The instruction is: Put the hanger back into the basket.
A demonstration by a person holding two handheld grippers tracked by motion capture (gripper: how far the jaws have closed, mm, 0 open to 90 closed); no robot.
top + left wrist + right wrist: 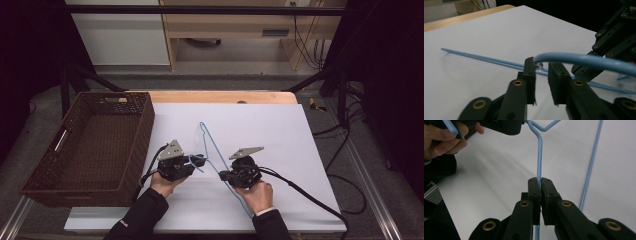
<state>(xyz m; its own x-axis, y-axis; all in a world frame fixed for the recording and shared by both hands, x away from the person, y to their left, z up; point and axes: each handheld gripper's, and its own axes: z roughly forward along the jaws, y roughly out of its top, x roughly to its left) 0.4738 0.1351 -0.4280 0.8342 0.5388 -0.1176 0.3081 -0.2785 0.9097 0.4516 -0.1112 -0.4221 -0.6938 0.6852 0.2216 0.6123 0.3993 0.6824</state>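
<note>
A blue wire hanger lies across the white sheet, its long bar reaching toward the table's front edge. My right gripper is shut on a thin stretch of the hanger's wire, which runs straight up out of the closed jaws. My left gripper sits just left of it at the hanger's hook. In the left gripper view the curved hook arches over the jaw tips. Its end rests against one jaw, and a gap separates it from the other.
A dark brown wicker basket stands on the table's left side, close to my left hand. The white sheet covers the table to the right, and its far wooden edge shows behind. Cables trail off to the right.
</note>
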